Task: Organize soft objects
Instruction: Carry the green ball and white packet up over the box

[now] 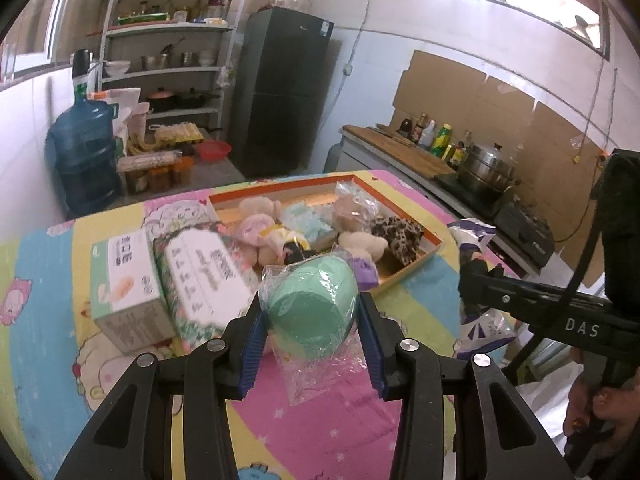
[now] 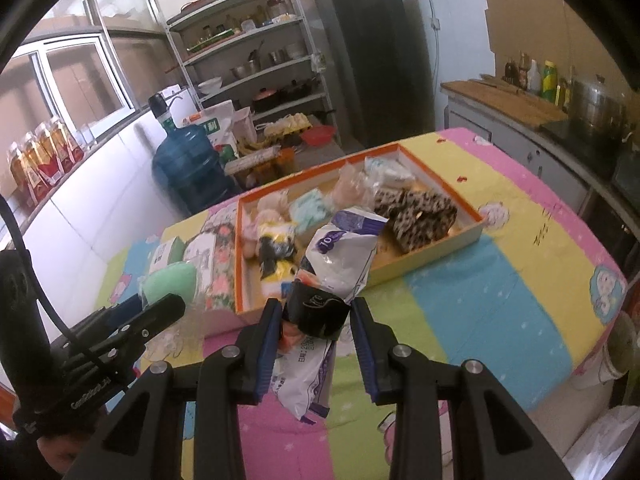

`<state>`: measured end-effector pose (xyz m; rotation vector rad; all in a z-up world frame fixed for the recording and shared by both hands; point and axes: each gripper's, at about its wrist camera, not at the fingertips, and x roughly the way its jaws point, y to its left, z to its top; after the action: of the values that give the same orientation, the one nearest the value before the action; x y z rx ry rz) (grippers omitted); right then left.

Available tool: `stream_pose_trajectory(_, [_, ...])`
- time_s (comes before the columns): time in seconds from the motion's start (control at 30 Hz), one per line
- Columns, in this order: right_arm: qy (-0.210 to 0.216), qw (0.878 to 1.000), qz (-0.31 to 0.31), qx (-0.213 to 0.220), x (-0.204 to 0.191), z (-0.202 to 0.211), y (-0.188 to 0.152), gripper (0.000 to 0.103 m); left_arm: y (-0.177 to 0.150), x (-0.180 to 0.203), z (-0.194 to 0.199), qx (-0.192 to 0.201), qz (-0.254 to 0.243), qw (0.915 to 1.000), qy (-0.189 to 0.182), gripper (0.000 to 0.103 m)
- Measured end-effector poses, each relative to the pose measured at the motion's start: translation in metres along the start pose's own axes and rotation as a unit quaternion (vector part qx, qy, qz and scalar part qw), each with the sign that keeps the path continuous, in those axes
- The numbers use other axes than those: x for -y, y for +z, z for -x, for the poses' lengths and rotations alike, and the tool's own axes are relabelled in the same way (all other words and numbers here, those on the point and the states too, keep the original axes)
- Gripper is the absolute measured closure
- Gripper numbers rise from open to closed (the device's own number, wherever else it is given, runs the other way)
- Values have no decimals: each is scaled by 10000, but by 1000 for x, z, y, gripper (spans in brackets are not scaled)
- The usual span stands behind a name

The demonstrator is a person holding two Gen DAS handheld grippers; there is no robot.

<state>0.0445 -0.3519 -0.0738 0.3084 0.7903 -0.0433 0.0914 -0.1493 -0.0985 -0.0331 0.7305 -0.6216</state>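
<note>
Two grippers each hold a soft thing above the surface (image 1: pixel 420 300): the left gripper (image 1: pixel 314 320) is clamped on a green sponge (image 1: pixel 312 304) in clear wrap, the right gripper (image 2: pixel 314 328) on a white-and-purple packet (image 2: pixel 340 264). Beyond them the orange tray (image 2: pixel 440 184) holds plush toys (image 1: pixel 260 226), a blue cloth (image 1: pixel 306 222), a bagged item (image 1: pixel 354 204) and a leopard-print piece (image 2: pixel 420 216). Two boxes (image 1: pixel 168 280) lie left of the tray.

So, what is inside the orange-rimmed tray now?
Inside the tray lie a leopard-print piece, a pale blue cloth, a yellow-and-black toy and bagged soft items. The held white packet covers part of the middle.
</note>
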Motion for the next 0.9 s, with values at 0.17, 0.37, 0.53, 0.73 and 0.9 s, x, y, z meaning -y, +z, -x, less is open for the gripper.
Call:
stream_pose_trajectory(0.17, [18, 10000, 67, 28, 9, -4, 16, 67, 17, 10, -12, 54, 24, 9999, 110, 59])
stream_pose_trajectory(0.37, [107, 9998, 136, 7, 19, -13, 35, 67, 36, 16, -26, 82, 118, 9995, 271, 59])
stream_pose_trajectory(0.53, [208, 9996, 199, -44, 28, -26, 49, 67, 49, 21, -40, 88, 165, 9991, 388, 59])
stream_pose_trajectory(0.73, [287, 9991, 286, -110, 38, -41, 66, 67, 64, 25, -56, 56, 199, 9986, 488, 59])
stream_pose_trajectory(0.9, [320, 9989, 316, -159, 48, -54, 76, 67, 75, 28, -74, 20, 233, 9983, 541, 59])
